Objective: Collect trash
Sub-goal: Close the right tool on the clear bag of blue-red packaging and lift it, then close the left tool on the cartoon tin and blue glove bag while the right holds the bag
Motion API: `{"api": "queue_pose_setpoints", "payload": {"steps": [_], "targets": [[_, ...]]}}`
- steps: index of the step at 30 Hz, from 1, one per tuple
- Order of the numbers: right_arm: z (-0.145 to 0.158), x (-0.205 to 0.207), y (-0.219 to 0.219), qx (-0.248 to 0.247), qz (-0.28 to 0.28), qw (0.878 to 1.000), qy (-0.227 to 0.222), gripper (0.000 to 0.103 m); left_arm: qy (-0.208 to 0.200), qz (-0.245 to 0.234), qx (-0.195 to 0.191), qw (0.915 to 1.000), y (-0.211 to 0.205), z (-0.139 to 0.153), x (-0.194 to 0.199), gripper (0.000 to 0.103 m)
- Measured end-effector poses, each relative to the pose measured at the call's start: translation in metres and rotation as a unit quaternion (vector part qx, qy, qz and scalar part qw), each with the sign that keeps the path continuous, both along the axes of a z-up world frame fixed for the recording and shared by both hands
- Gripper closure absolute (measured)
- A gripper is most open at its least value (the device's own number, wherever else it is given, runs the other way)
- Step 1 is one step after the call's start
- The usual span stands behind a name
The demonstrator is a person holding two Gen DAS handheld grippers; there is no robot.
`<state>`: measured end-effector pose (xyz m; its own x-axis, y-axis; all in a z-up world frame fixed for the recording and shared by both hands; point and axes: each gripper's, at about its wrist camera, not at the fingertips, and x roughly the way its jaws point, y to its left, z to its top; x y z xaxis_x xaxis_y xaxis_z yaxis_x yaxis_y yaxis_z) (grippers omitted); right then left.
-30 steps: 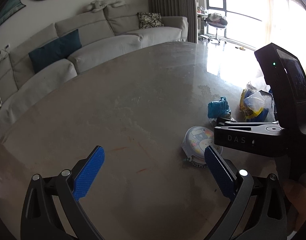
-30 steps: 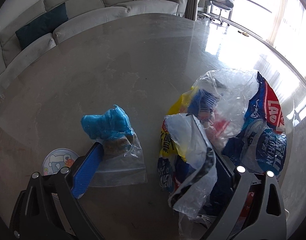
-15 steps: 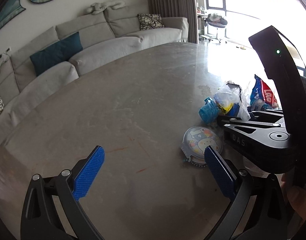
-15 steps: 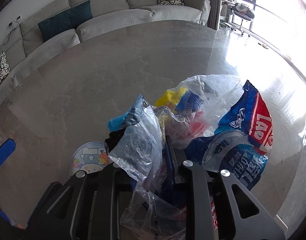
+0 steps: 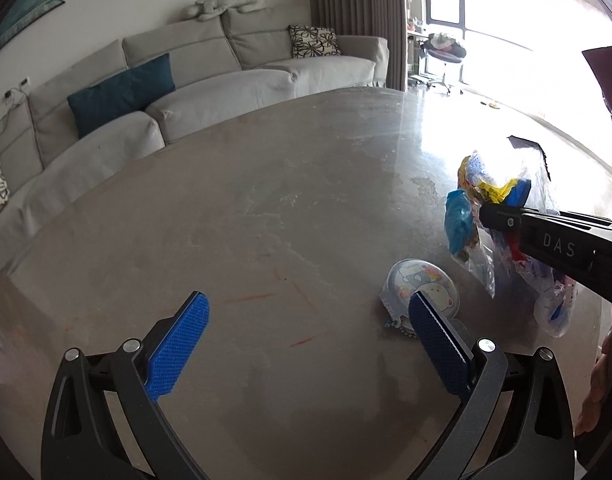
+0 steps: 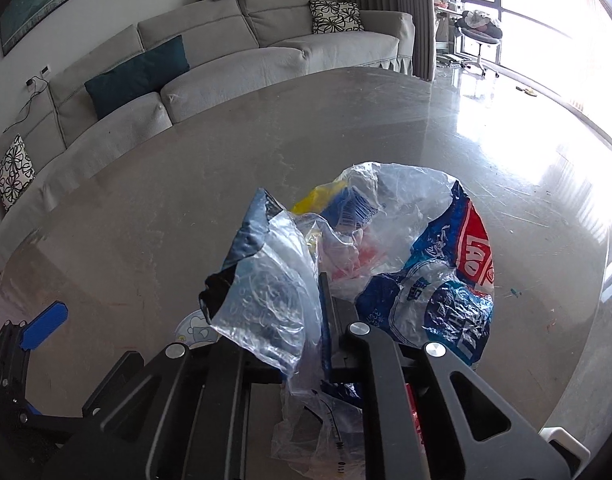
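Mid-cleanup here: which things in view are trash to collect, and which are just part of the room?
Trash for the job:
- bundle of plastic bags and wrappers, right gripper jaws closing on it
- round cartoon-printed lid on the table

Just lying about:
- sofa
- teal cushion
- patterned cushion

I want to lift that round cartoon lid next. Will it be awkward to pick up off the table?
Probably. The round cartoon lid lies flat on the table, leaving little edge to pinch. It looks thin and light, so it may slide when nudged.
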<state>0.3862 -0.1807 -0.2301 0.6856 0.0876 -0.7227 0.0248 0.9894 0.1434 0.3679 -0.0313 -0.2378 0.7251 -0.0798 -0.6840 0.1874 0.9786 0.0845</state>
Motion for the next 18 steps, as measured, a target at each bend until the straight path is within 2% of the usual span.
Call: {"api": "queue_pose_setpoints", "payload": {"steps": [3, 7, 12, 15, 18], "targets": [[0.009, -0.006, -0.004, 0.002, -0.002, 1.0, -0.008, 0.091, -0.003, -0.002, 0.005, 1.0, -0.002, -0.001, -0.002, 0.005], [0.006, -0.007, -0.006, 0.004, 0.0, 1.0, -0.005, 0.091, 0.0, -0.005, 0.01, 0.9999, -0.006, -0.003, -0.002, 0.005], [0.012, 0.0, 0.005, 0.006, 0.012, 1.0, -0.009, 0.091, -0.007, -0.012, 0.022, 0.9997, -0.011, -0.003, -0.005, 0.005], [0.027, -0.011, 0.011, -0.005, 0.021, 0.999, -0.026, 0.091, -0.016, -0.016, 0.03, 0.9993, -0.013, -0.002, -0.007, 0.005], [0.053, -0.033, 0.008, -0.004, 0.025, 0.998, -0.054, 0.091, -0.015, -0.026, 0.017, 0.9994, -0.016, 0.002, -0.009, 0.005]]}}
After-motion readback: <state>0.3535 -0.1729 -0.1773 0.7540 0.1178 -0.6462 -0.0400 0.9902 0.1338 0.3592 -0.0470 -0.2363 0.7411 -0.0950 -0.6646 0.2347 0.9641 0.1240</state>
